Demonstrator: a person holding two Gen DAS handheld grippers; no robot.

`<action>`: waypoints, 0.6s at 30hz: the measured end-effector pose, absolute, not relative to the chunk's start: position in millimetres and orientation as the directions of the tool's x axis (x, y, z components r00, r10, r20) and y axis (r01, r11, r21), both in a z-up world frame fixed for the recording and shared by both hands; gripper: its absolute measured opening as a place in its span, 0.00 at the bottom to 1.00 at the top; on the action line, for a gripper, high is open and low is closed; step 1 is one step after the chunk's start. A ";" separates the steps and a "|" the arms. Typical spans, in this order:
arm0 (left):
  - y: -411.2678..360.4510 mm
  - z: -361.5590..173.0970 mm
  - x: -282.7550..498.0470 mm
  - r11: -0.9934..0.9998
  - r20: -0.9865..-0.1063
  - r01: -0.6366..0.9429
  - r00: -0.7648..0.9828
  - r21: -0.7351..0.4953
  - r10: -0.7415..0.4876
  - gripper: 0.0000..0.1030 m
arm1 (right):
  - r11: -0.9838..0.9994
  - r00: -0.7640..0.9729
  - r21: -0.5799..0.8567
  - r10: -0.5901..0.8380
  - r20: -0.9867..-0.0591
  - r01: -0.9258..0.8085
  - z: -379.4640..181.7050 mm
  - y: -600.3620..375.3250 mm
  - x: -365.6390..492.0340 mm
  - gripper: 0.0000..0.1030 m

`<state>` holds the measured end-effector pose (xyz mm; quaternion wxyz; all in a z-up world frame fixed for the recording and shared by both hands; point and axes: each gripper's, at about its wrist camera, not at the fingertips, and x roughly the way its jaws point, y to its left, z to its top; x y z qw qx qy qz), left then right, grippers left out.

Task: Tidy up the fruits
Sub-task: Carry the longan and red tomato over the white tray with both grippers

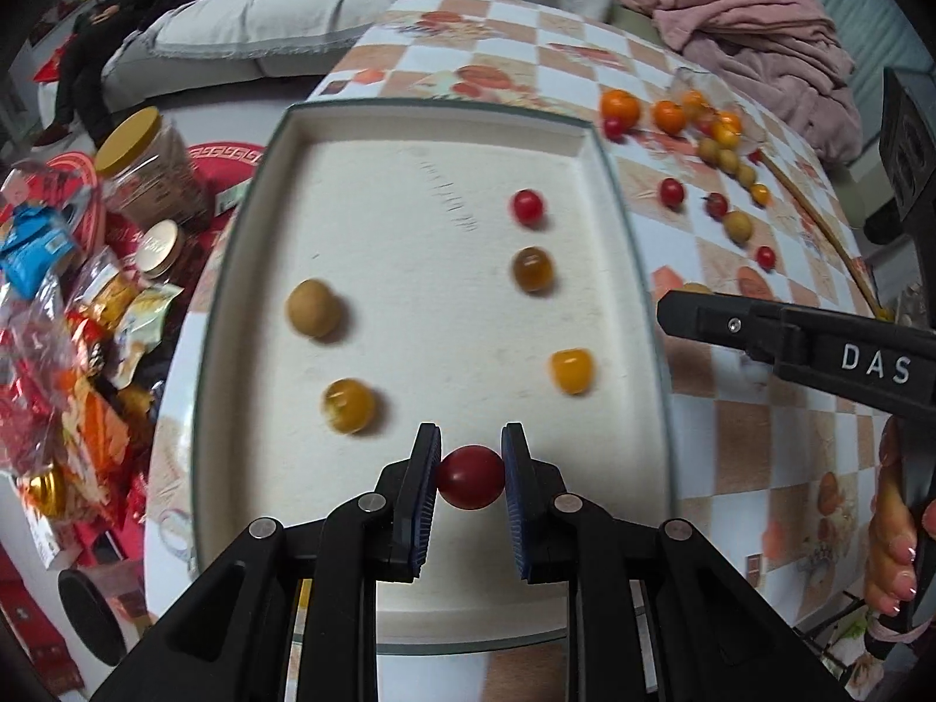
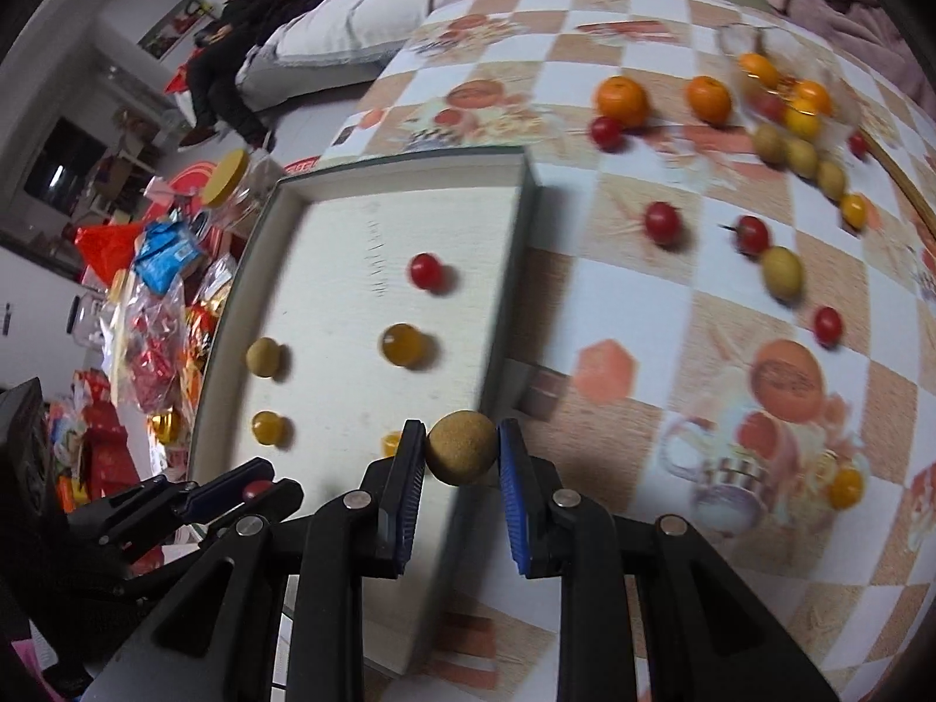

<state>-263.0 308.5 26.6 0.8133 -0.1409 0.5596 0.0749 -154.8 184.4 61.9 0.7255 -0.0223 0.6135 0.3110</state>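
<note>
My left gripper is shut on a red cherry tomato above the near end of the white tray. In the tray lie a red tomato, a brown fruit, a tan longan and two yellow fruits. My right gripper is shut on a tan longan over the tray's right rim. The left gripper shows at lower left in the right wrist view. Loose tomatoes, longans and oranges lie on the tablecloth to the right.
The chequered tablecloth carries the fruit. Snack packets and jars crowd the left of the tray. A pink blanket lies at the far right, a sofa with a seated person behind. A hand holds the right gripper.
</note>
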 end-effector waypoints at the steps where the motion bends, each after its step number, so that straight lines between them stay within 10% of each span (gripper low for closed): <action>1: 312.1 24.1 -265.7 0.948 -0.933 -0.288 0.358 -0.139 -0.029 0.22 | 0.800 0.045 0.351 0.424 -0.904 -0.487 60.0 191.5 -156.3 0.27; 18: 331.0 -1.4 -276.2 0.948 -0.954 -0.316 0.294 -0.039 0.058 0.23 | 0.784 -0.006 0.291 0.344 -0.939 -0.548 24.9 249.2 -162.4 0.27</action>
